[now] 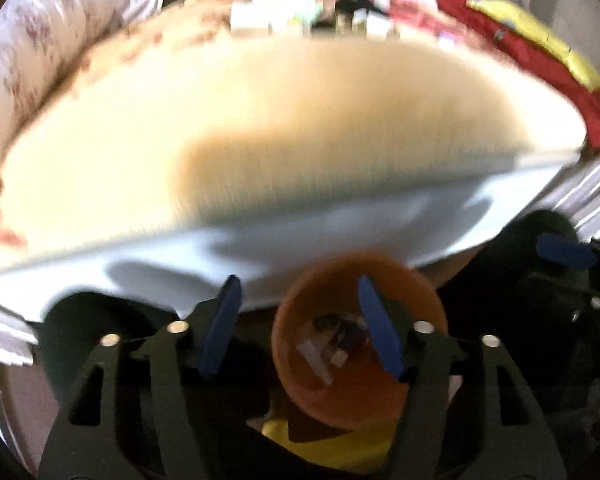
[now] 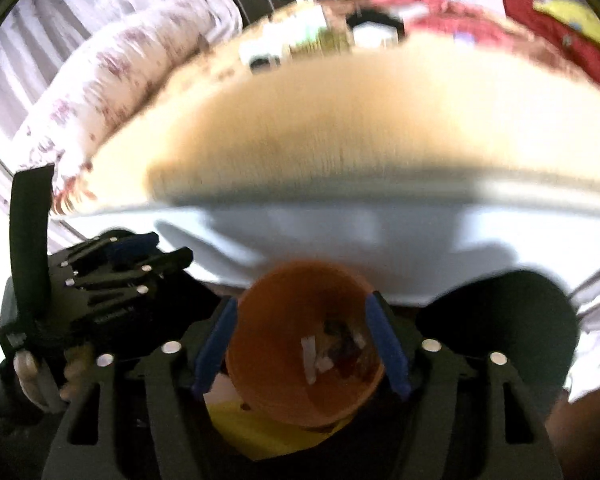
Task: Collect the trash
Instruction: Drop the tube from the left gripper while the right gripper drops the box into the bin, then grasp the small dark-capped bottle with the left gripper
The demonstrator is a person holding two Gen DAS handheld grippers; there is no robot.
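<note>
An orange bin sits low below the table's front edge, with several scraps of trash inside; it also shows in the right wrist view. My left gripper is open and empty above the bin, its right finger over the bin's mouth. My right gripper is open, with its blue pads on either side of the bin; whether they touch it I cannot tell. The left gripper also shows at the left of the right wrist view. Both views are blurred.
A pale wooden table with a white front edge fills the middle. Small boxes and items stand at its far edge. A floral cushion lies at the left, red and yellow cloth at the right.
</note>
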